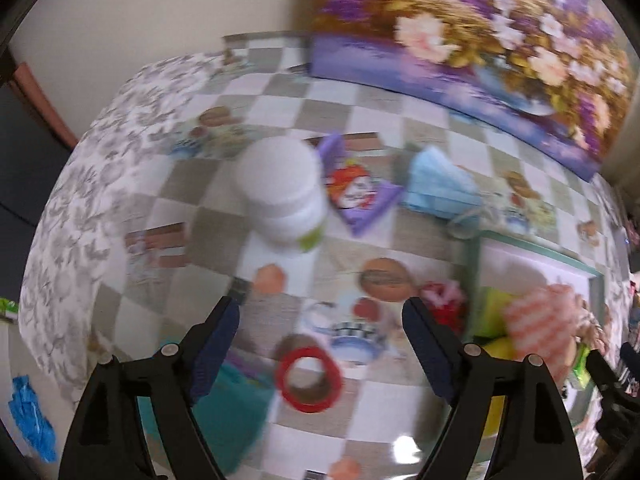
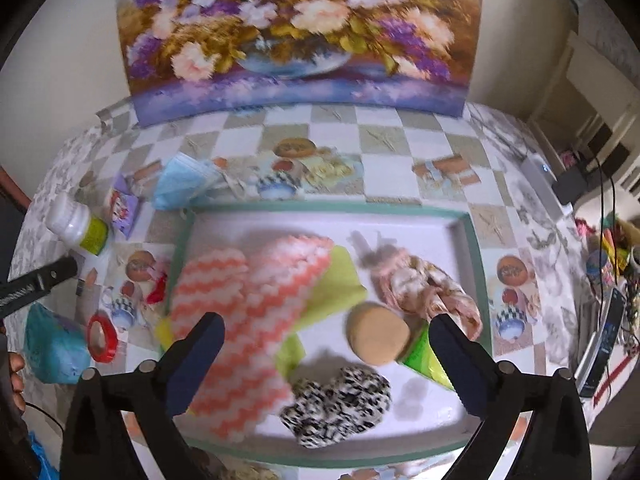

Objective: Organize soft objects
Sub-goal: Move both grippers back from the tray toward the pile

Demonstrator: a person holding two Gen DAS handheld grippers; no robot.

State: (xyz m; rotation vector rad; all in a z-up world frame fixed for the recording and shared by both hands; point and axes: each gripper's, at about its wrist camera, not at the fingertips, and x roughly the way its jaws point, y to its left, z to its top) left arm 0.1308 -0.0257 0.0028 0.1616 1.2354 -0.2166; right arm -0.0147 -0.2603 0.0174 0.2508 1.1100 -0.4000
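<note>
A white tray with a green rim point(image 2: 320, 205) holds a pink zigzag cloth point(image 2: 248, 308), a yellow-green cloth point(image 2: 340, 280), a tan round pad point(image 2: 378, 332), a black-and-white spotted scrunchie point(image 2: 340, 404) and a pink-beige fabric piece point(image 2: 424, 288). My right gripper point(image 2: 326, 322) hangs open above the tray with nothing between its fingers. My left gripper point(image 1: 320, 306) stands open over the checked tablecloth left of the tray, empty. Below it lie a red tape ring point(image 1: 310, 380) and a teal soft bundle point(image 1: 236, 412). A red-and-white scrunchie point(image 1: 442, 300) sits against the tray's left rim point(image 1: 536, 245).
A white bottle with a green label point(image 1: 284, 196), a purple packet point(image 1: 360, 192) and blue face masks point(image 1: 436, 184) lie at the back left of the table. A flower painting point(image 2: 296, 36) leans on the wall behind. A green packet point(image 2: 424, 360) sits in the tray's right corner.
</note>
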